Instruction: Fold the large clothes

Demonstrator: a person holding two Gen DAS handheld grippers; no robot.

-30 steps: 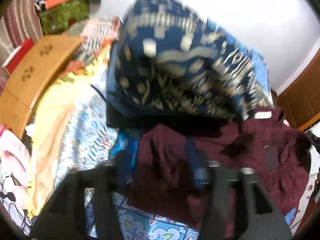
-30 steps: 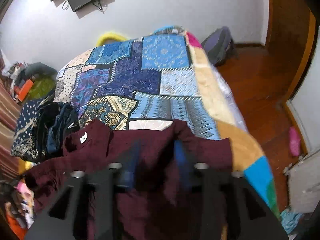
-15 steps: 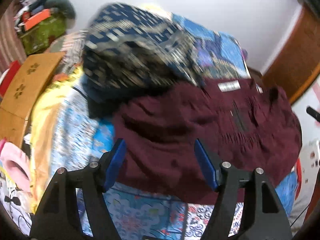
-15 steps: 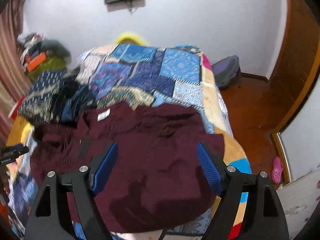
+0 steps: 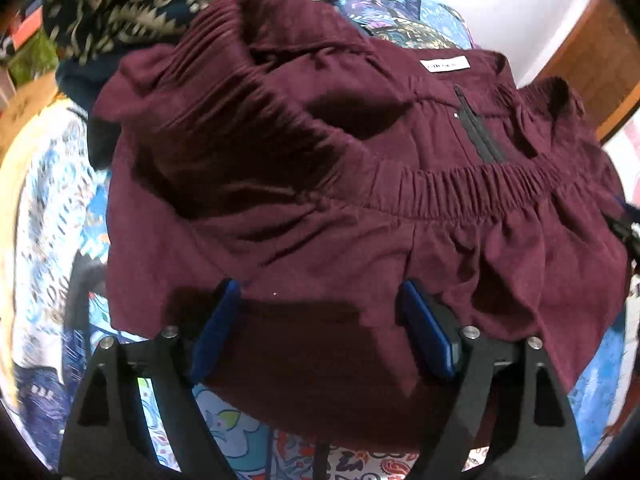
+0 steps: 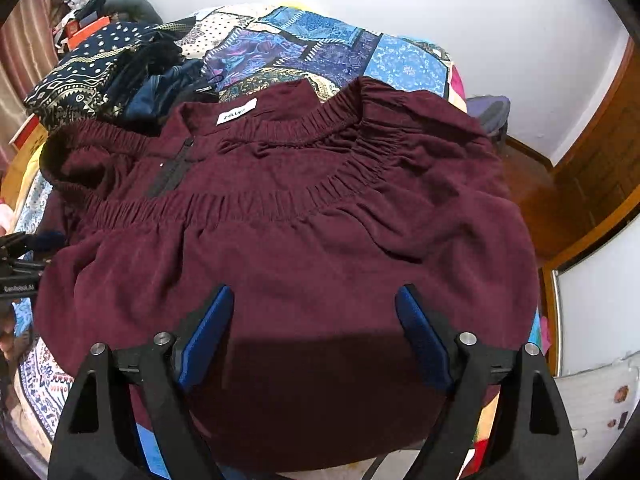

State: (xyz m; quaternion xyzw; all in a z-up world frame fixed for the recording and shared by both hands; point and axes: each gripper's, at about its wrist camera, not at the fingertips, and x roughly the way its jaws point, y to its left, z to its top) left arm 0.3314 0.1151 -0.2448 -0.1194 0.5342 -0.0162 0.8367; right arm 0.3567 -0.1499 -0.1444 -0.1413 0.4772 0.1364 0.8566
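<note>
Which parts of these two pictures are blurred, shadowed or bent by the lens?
Left wrist view: the dark patterned cloth at top left is smeared; the maroon garment is sharper, with a dark shadow between the gripper's fingers. Right wrist view: mostly sharp; a similar shadow lies on the garment near the fingers; the wooden door frame curves from fisheye distortion.

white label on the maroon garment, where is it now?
Right wrist view: white label upper left on the maroon garment, above the black zip, near the navy patterned pile.
</note>
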